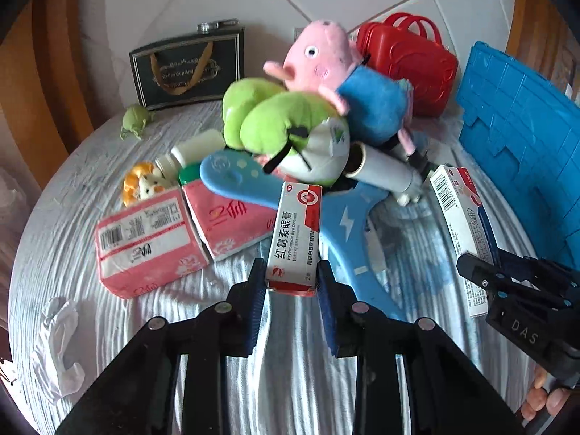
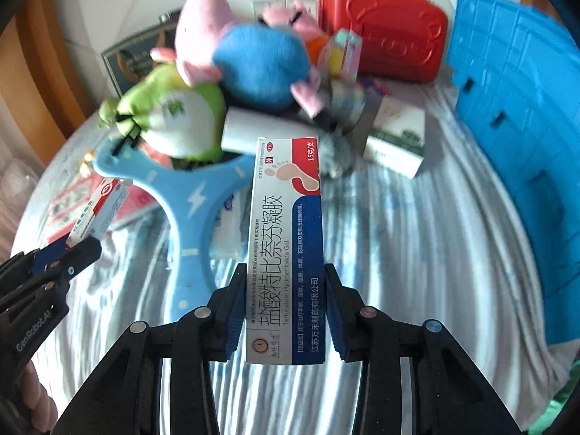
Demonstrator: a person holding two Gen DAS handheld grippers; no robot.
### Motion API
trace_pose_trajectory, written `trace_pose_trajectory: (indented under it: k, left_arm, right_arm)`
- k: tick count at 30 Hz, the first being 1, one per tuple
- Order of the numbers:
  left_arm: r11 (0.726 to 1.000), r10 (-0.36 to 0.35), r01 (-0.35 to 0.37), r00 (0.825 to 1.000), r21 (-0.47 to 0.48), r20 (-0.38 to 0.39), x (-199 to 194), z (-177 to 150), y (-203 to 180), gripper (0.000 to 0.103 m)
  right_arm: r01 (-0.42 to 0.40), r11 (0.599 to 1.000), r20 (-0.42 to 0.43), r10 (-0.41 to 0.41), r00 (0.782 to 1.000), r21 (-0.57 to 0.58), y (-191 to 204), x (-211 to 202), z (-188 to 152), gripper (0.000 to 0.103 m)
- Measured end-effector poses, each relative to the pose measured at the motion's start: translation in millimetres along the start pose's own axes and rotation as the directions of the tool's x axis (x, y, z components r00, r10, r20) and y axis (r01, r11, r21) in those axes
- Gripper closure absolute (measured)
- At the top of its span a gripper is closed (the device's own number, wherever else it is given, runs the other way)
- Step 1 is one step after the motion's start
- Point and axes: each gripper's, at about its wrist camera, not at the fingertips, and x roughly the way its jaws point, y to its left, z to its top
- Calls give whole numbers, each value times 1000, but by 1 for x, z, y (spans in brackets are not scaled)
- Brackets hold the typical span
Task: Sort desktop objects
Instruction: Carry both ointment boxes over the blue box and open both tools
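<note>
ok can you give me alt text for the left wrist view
The left tongs grip a red-and-white eye ointment box above a table with a pale striped cloth. Behind it lie pink tissue packs, a blue racket and plush toys; the right tongs hold another medicine box.

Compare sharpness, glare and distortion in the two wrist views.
Left wrist view: mostly sharp, print on the eye ointment box legible; fisheye bends the blue crate and darkens the corners. Right wrist view: the gel box is crisp, but the plush pig and clutter behind are motion-blurred; bright light washes out the striped cloth.
</note>
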Motion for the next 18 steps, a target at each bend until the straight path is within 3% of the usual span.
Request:
trace_pose_trajectory:
  k: [7, 13, 18]
  left_arm:
    - [996, -82, 77, 984, 38, 160, -72, 40, -45, 76]
    - [990, -129, 113, 961, 79, 243, -117, 64, -100, 76]
    - [990, -131, 106, 940, 96, 315, -138, 75, -174, 76]
  right_arm:
    - [46, 999, 185, -47, 982, 8, -24, -92, 31, 64]
    - [72, 997, 325, -77, 942, 26, -63, -165, 56, 64]
    - [95, 995, 422, -86, 903, 1, -122, -211, 70, 64]
